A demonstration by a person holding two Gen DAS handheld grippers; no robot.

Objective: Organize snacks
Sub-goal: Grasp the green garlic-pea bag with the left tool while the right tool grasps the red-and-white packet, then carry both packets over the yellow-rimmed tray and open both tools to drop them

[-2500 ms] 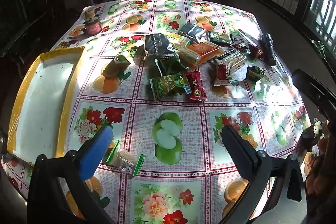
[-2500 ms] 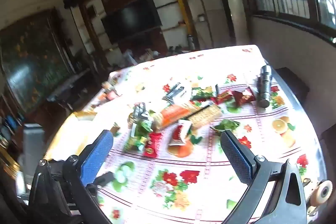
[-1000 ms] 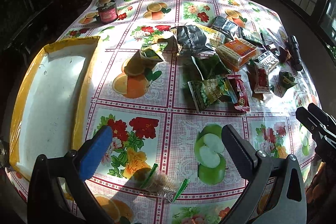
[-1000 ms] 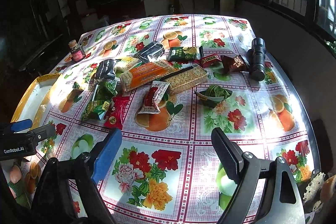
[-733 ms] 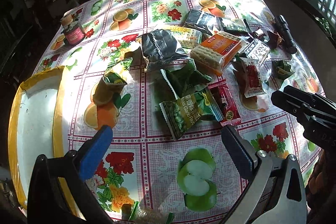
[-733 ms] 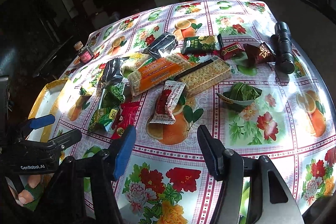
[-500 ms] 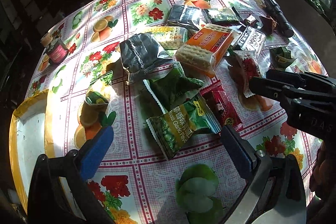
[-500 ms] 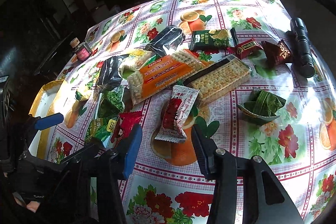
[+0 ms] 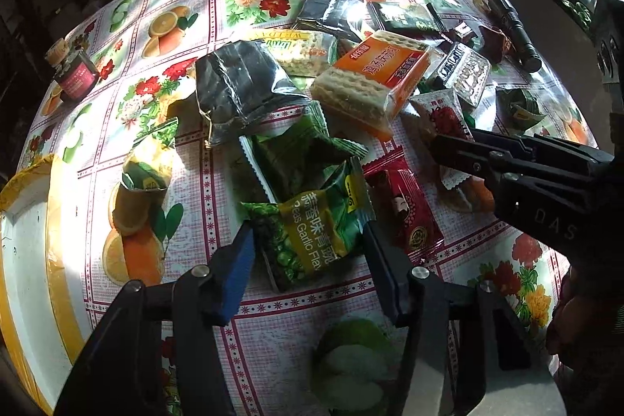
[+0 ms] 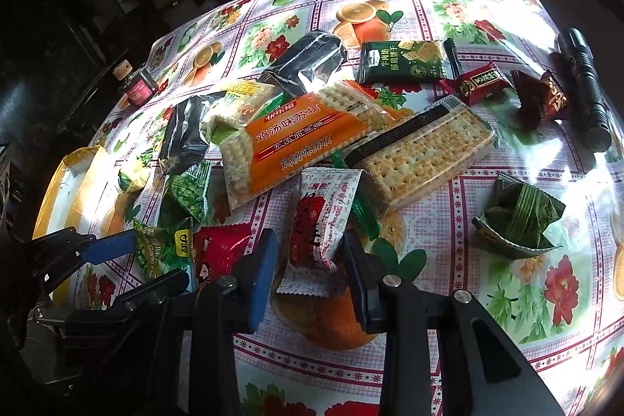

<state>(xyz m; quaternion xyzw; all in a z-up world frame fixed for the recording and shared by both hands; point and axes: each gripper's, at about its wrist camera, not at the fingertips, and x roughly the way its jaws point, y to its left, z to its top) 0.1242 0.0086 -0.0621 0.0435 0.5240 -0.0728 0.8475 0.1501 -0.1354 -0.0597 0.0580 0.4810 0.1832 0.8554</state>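
Note:
A pile of snack packets lies on the flowered tablecloth. My left gripper [image 9: 308, 244] is open, its jaws on either side of a green garlic-peas packet [image 9: 312, 229] without pinching it. My right gripper [image 10: 308, 256] is open around the near end of a white-and-red packet [image 10: 321, 221]. That packet shows in the left wrist view [image 9: 442, 119], partly behind the right gripper's fingers [image 9: 487, 154]. A red packet [image 9: 405, 205] lies between the two. An orange cracker pack [image 10: 300, 139] and a clear cracker tray [image 10: 425, 151] lie behind.
A yellow-rimmed white tray [image 9: 27, 260] sits at the left edge. A small red-labelled jar [image 9: 72, 73] stands far left. A black flashlight [image 10: 585, 88] lies far right. A green leaf-wrapped packet [image 10: 518, 217], dark foil bags [image 9: 241, 88] and small maroon sweets [image 10: 481, 82] are scattered around.
Both grippers moved forward and down to the pile. Their jaws narrowed, the left around the green peas packet, the right around the white-and-red packet.

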